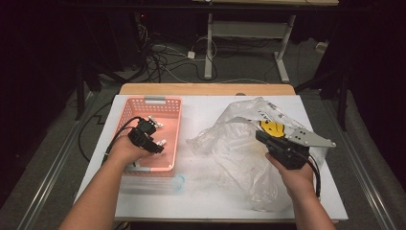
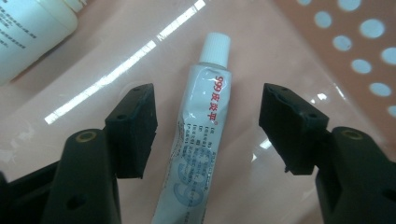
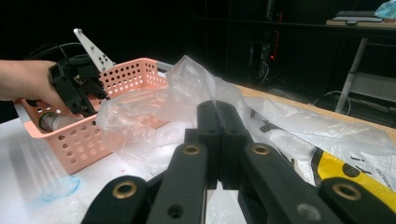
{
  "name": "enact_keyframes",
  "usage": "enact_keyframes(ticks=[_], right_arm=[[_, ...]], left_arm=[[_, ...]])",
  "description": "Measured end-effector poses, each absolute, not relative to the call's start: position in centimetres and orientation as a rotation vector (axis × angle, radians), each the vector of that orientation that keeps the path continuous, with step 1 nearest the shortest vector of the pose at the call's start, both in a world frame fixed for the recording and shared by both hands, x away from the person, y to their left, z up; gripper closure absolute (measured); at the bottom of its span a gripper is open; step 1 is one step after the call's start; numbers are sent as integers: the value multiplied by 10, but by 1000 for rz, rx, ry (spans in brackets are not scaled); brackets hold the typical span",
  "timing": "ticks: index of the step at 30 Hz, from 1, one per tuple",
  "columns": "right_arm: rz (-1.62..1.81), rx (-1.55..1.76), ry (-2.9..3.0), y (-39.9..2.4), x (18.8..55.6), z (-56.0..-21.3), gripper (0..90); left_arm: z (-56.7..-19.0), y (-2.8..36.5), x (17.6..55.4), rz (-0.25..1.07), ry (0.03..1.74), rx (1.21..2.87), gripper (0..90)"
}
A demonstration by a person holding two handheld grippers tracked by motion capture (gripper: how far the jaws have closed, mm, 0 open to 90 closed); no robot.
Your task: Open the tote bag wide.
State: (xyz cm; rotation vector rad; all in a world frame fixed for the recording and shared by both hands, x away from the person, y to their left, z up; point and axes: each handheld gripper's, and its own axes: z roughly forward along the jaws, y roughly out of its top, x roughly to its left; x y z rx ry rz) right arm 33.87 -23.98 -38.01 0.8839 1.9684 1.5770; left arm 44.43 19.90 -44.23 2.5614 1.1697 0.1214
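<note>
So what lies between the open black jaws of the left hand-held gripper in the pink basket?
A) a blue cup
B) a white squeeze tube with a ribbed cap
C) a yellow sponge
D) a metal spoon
B: the white squeeze tube lies on the pink plastic basket floor, untouched between the left hand-held gripper jaws.

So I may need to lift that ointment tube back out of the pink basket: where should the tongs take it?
Probably across the flat middle of the tube, from above. It lies flat on the basket floor, cap pointing away, and the open left tongs already straddle it without touching. The body looks soft, so squeeze lightly.
</note>
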Motion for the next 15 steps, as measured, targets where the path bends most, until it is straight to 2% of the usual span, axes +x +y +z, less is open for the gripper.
enact_keyframes(ticks=[2, 8, 15], right_arm=[[1570, 878, 1974, -240, 339, -380, 900], [1571, 878, 1972, -241, 339, -381, 900], [1573, 887, 1964, -241, 338, -380, 900]], left_arm=[[-444, 198, 445, 127, 1173, 2577, 410], [-447, 200, 447, 113, 1237, 2575, 422], [-447, 204, 449, 113, 1250, 2557, 497]])
